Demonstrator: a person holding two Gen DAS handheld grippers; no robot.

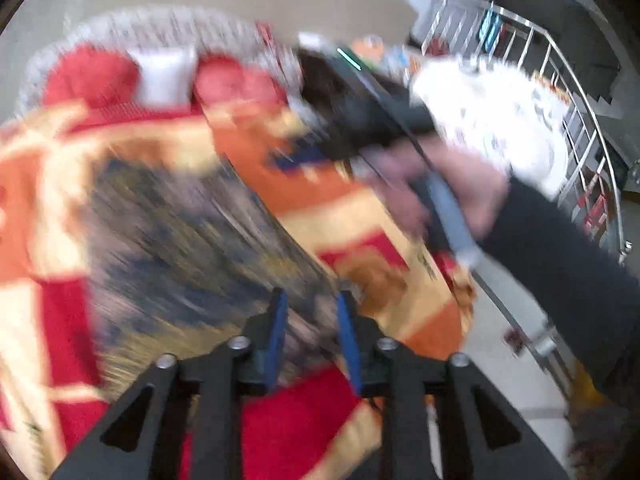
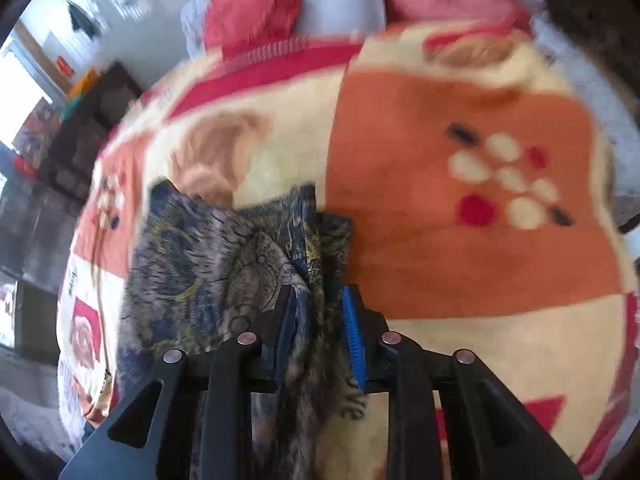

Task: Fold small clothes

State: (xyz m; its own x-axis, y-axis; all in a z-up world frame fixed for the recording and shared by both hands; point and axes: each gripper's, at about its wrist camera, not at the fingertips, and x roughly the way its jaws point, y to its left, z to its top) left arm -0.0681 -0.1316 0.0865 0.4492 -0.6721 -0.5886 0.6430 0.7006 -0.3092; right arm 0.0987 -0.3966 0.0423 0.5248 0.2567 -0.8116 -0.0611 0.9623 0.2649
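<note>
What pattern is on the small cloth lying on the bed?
Dark blue-grey fabric cloth with golden swirling lines, clearest in the right wrist view.

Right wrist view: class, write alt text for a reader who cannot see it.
The right gripper pinches a bunched fold of a dark patterned garment between its blue-padded fingers. The garment lies on an orange, cream and red blanket covering a bed, with red pillows beyond.

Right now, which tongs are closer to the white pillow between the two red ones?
Hard to call. Both tongs, left and right, sit on the dark patterned cloth, with the white pillow far across the blanket.
</note>
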